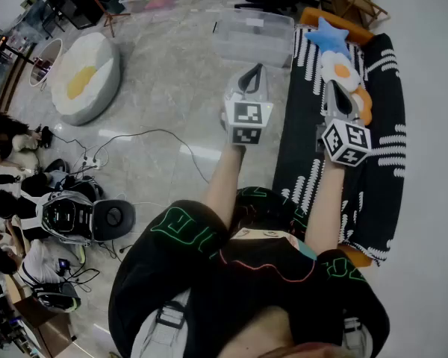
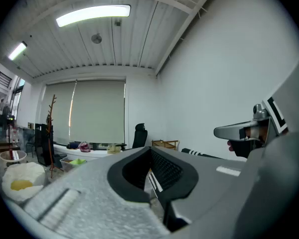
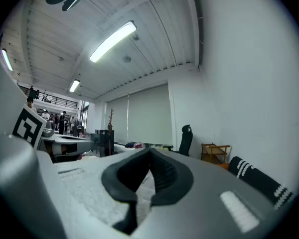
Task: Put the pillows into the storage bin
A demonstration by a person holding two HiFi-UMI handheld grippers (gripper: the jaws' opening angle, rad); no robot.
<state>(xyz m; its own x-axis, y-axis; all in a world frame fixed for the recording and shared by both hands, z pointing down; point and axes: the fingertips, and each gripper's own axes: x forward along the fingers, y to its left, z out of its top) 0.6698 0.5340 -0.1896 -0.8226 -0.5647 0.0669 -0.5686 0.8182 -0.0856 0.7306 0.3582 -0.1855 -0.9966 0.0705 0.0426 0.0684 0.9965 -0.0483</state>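
Three pillows lie at the far end of the sofa: a blue star pillow (image 1: 328, 36), a fried-egg pillow (image 1: 339, 69) and an orange pillow (image 1: 364, 104), partly hidden by my right gripper. The clear storage bin (image 1: 254, 34) stands on the floor just left of the sofa, with nothing visible inside. My left gripper (image 1: 254, 68) is held level over the floor short of the bin, shut and holding nothing (image 2: 150, 151). My right gripper (image 1: 335, 88) hovers above the sofa near the pillows, also shut with nothing in it (image 3: 150, 153).
The sofa carries a black throw with white dashes (image 1: 321, 140). A white beanbag with a yellow centre (image 1: 86, 77) sits on the floor at left, cables (image 1: 142, 136) trail across the tiles, and people sit at the far left. An office chair (image 3: 185, 139) and a wooden rack (image 3: 212, 151) stand beyond.
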